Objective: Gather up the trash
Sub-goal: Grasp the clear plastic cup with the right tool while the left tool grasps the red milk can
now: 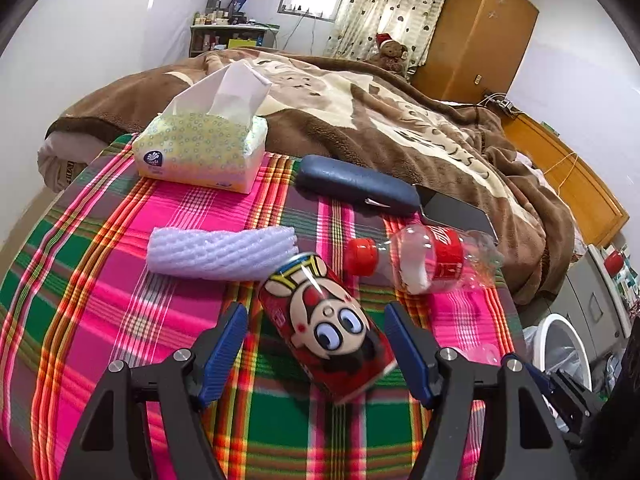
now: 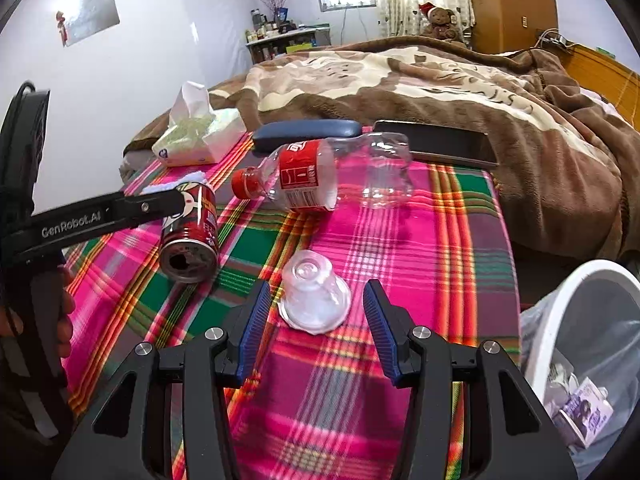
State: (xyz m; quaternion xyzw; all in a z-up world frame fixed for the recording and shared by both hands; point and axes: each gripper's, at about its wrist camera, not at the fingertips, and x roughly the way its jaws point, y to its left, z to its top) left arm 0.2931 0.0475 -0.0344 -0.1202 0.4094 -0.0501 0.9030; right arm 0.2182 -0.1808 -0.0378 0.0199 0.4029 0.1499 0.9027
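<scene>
A red cartoon-face can [image 1: 326,326] lies on its side on the plaid tablecloth [image 1: 120,300]. My left gripper [image 1: 316,314] is open, one finger on each side of the can, not touching it. The can also shows in the right wrist view [image 2: 190,236], with the left gripper beside it. A clear crumpled plastic cup [image 2: 314,300] lies tipped over between the open fingers of my right gripper [image 2: 316,290]. An empty clear bottle with a red cap and label [image 2: 320,176] lies behind it; it also shows in the left wrist view [image 1: 424,260]. A white foam net sleeve [image 1: 224,252] lies left of the can.
A tissue pack [image 1: 200,148], a dark blue case [image 1: 356,184] and a black phone [image 2: 440,142] lie at the table's far edge against the bed's brown blanket [image 2: 440,72]. A white lined trash bin [image 2: 580,344] holding some trash stands right of the table.
</scene>
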